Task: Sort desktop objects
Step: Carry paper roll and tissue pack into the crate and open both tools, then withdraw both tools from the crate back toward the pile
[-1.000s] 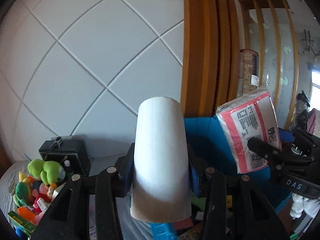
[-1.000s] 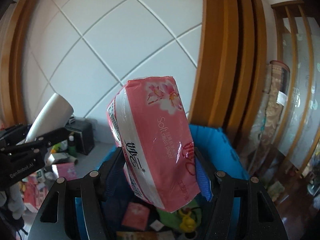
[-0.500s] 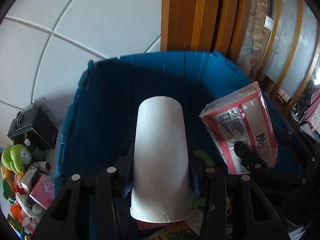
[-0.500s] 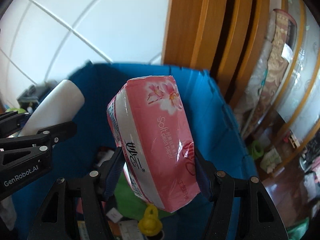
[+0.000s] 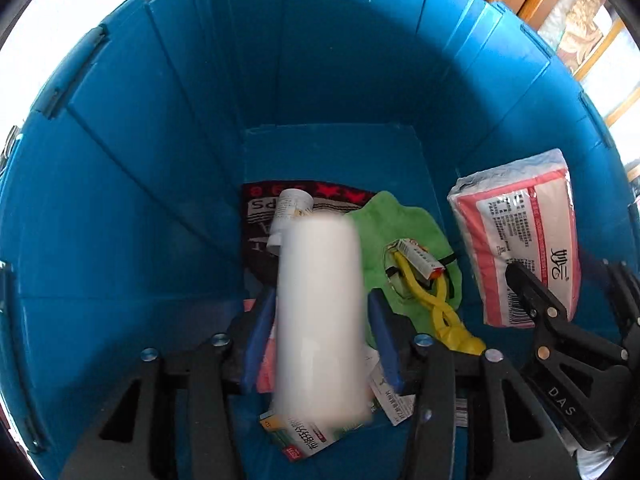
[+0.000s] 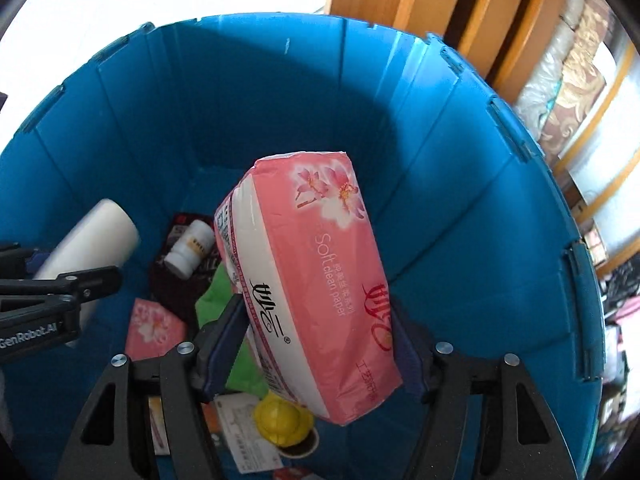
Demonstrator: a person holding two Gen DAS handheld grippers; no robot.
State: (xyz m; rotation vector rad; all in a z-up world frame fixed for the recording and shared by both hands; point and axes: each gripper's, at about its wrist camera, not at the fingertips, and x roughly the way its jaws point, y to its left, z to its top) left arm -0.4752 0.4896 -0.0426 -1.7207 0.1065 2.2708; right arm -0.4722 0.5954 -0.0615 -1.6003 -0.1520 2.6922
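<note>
left gripper (image 5: 320, 332): fingers opening, pointing down | right gripper (image 6: 320, 344): fingers clamped

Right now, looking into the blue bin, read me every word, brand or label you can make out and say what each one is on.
"Soft clean paper": pink tissue pack in the right gripper.
"GenRobot.AI": left gripper body.
"DAS": right gripper body, left wrist view.
"PS": dark packet on the blue bin floor, cut off.
Chinese print on the tissue pack, small white bottle label and carton text: too small to read.
White roll: no text.
</note>
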